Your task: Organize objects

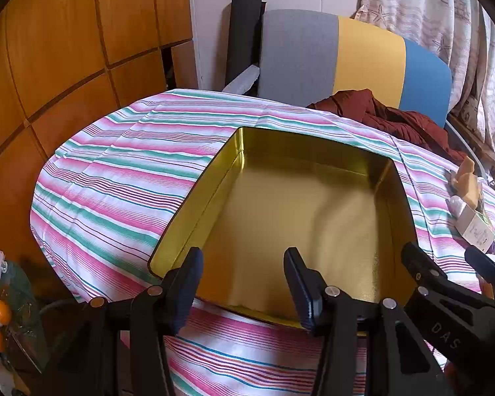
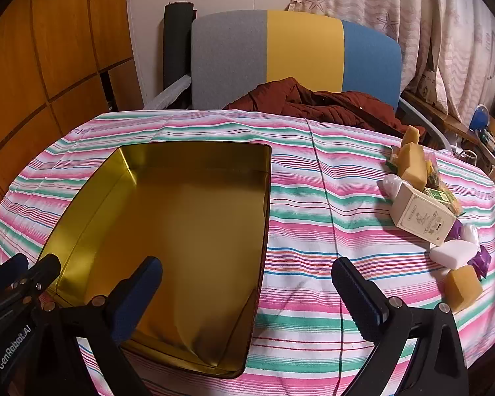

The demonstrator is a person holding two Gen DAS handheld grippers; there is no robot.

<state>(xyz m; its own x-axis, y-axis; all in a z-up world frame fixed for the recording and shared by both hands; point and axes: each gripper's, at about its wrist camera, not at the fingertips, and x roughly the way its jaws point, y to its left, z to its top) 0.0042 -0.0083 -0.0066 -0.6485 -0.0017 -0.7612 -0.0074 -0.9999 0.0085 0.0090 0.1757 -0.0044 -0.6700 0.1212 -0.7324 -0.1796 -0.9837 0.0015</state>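
Note:
An open gold tin box (image 1: 300,211) sits empty on the striped tablecloth; it also shows in the right wrist view (image 2: 181,231). My left gripper (image 1: 244,264) is open and empty above the box's near edge. My right gripper (image 2: 247,274) is open and empty over the box's right rim. A pile of small items lies at the table's right: a cream carton (image 2: 420,217), yellow sponge blocks (image 2: 412,161) (image 2: 463,288), a white block (image 2: 453,252), purple wrappers (image 2: 480,260) and green packets (image 2: 444,196).
The striped tablecloth (image 2: 313,198) covers a round table. A grey, yellow and blue chair back (image 2: 293,56) stands behind it with a dark red garment (image 2: 320,102) on it. Wooden cabinet panels (image 1: 66,49) are at left, curtains (image 2: 396,6) at right.

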